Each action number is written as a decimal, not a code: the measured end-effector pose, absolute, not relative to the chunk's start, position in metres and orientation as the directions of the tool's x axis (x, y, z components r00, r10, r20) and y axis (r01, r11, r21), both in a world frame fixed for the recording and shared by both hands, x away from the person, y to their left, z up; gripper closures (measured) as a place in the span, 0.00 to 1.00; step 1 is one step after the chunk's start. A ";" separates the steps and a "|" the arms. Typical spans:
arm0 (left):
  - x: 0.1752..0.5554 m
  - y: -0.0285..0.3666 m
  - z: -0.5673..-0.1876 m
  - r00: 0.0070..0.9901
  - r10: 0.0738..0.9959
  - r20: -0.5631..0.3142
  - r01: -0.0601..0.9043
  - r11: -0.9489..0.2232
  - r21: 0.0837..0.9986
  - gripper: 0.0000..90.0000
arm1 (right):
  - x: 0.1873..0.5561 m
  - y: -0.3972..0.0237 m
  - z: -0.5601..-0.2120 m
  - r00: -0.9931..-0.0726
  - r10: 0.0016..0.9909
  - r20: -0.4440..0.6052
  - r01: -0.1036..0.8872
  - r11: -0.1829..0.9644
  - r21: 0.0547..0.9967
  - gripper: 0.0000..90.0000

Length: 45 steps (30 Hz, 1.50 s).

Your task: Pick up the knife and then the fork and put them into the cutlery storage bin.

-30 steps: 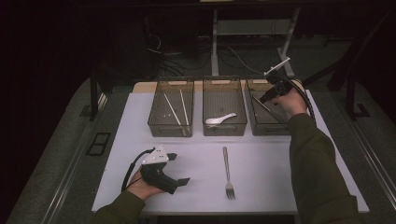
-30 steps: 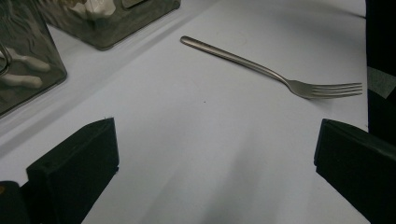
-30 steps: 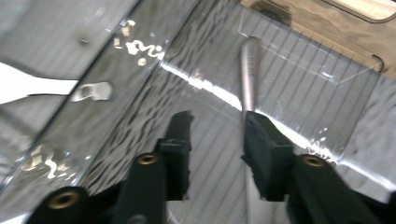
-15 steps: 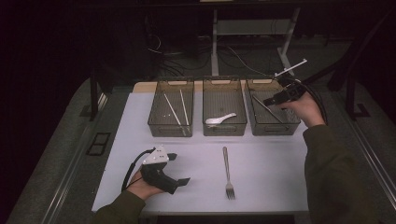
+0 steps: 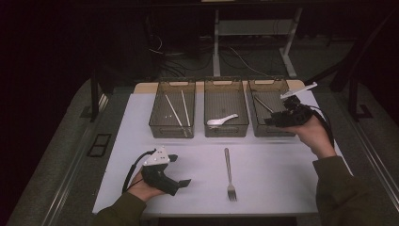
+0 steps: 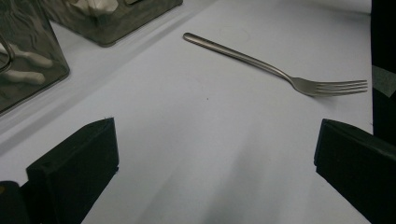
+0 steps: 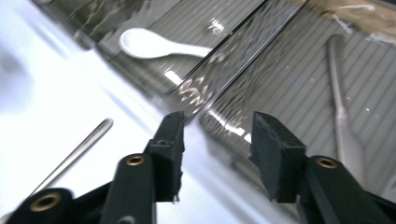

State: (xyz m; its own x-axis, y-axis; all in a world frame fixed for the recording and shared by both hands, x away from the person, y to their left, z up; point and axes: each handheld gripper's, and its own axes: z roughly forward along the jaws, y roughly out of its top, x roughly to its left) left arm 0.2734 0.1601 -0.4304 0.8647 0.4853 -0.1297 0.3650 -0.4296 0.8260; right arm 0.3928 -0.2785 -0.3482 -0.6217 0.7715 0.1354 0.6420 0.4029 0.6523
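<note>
a white worktop carries three smoky grey translucent bins with ribbed floors. a silver fork lies on the white surface, a glossy white spoon in the middle bin. both black grippers, left gripper and right gripper, carry pale grey plates; sleeves are olive.
</note>
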 end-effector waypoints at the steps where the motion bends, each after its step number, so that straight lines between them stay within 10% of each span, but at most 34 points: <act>1: 0.273 0.160 -0.431 0.864 0.486 -0.129 0.365 -0.429 0.827 0.00 | 0.388 -0.278 -0.351 -0.627 0.766 0.140 0.641 0.406 0.651 0.71; 10: 0.275 0.161 -0.431 0.859 0.492 -0.140 0.375 -0.418 0.827 0.00 | 0.355 -0.267 -0.366 -0.691 0.709 0.141 0.603 0.457 0.654 0.99; 45: 0.274 0.159 -0.432 0.864 0.487 -0.129 0.369 -0.438 0.820 0.00 | 0.275 -0.159 -0.411 -0.899 0.389 0.200 0.429 0.691 0.582 0.99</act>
